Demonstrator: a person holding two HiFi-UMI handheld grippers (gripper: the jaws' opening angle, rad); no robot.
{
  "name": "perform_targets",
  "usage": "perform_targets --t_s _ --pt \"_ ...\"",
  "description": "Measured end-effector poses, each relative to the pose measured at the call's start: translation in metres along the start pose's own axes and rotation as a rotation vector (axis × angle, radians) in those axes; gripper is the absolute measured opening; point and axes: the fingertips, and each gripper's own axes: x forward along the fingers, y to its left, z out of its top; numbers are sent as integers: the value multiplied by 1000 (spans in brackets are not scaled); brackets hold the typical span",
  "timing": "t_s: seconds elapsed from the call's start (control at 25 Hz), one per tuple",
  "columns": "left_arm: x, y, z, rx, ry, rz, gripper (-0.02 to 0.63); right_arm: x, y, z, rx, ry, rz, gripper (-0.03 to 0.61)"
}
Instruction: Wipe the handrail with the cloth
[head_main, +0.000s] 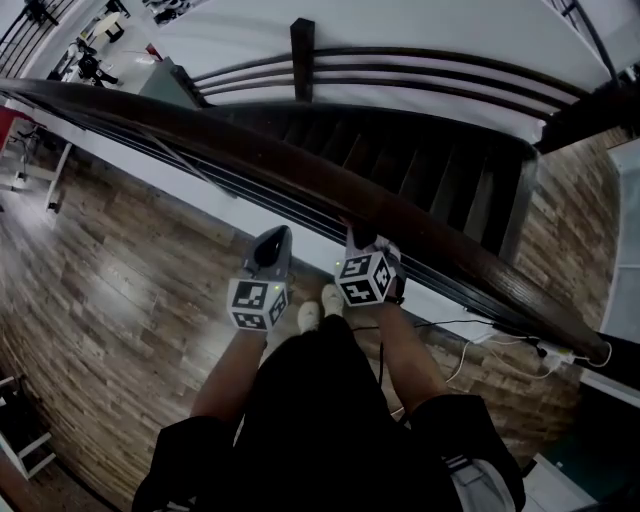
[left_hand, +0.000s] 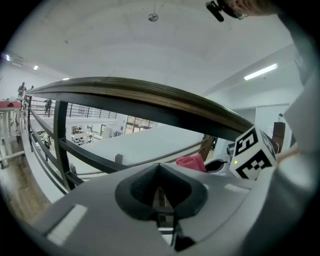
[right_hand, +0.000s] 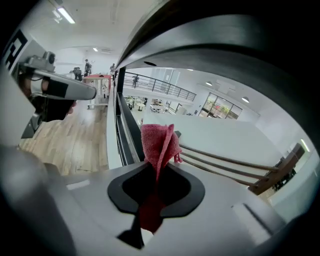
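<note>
**Risk: losing the grip mid-wipe**

Your right gripper (head_main: 362, 240) clamps the red cloth (right_hand: 159, 145) by a narrow fold, free end just under the handrail (head_main: 300, 165) (contact unclear). Drag hard and friction can pull it out, down onto the stairs (head_main: 430, 170). Your left gripper (head_main: 274, 242) is closed on nothing, so no catch.

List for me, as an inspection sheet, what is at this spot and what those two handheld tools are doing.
Surface: dark wooden handrail, running upper left to lower right.
Job's things: red cloth, bunched, sticking up from the right jaws.
Clutter: nothing seen.
Grippers: right gripper shut on the cloth, close by the handrail, contact not clear; left gripper jaws together, empty, apart from the rail.
Cables: white and black cables on the floor at right.
Surroundings: wood-plank floor; staircase beyond the rail.
</note>
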Motion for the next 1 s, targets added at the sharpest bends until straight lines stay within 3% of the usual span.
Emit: perform_targets --t_s 0.4,1.0 --pt "3 27 -3 -50 -39 88 0 10 23 26 -188 -19 52 40" --pt "14 107 -9 -94 22 29 0 32 59 66 -133 45 -13 41"
